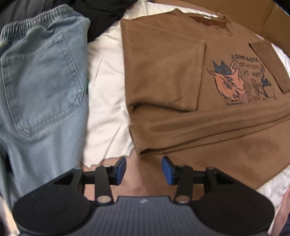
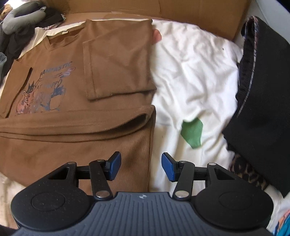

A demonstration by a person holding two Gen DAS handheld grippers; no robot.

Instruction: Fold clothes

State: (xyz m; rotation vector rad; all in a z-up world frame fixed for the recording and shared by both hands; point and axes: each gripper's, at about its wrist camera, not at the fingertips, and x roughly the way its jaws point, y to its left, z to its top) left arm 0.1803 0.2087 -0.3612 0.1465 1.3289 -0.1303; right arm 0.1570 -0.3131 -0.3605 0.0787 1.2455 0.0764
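A brown T-shirt [image 1: 181, 76] with a cat print lies flat on a white sheet [image 1: 107, 90], both sleeves folded in over the chest and a crease across its lower part. My left gripper [image 1: 144, 170] points down over the shirt's lower left corner. Its blue pads stand apart with brown cloth showing in the gap, not pressed. In the right wrist view the same T-shirt [image 2: 76, 101] fills the left half. My right gripper [image 2: 141, 167] straddles its lower right edge, one pad over brown cloth, the other over the white sheet [image 2: 190, 72]. Its jaws are open.
Light blue jeans [image 1: 41, 81] lie left of the shirt, with a dark garment [image 1: 101, 14] behind them. A cardboard wall [image 2: 199, 14] runs along the back. A black garment [image 2: 262, 109] over leopard-print cloth [image 2: 244, 174] lies right, and a green scrap [image 2: 192, 132] sits on the sheet.
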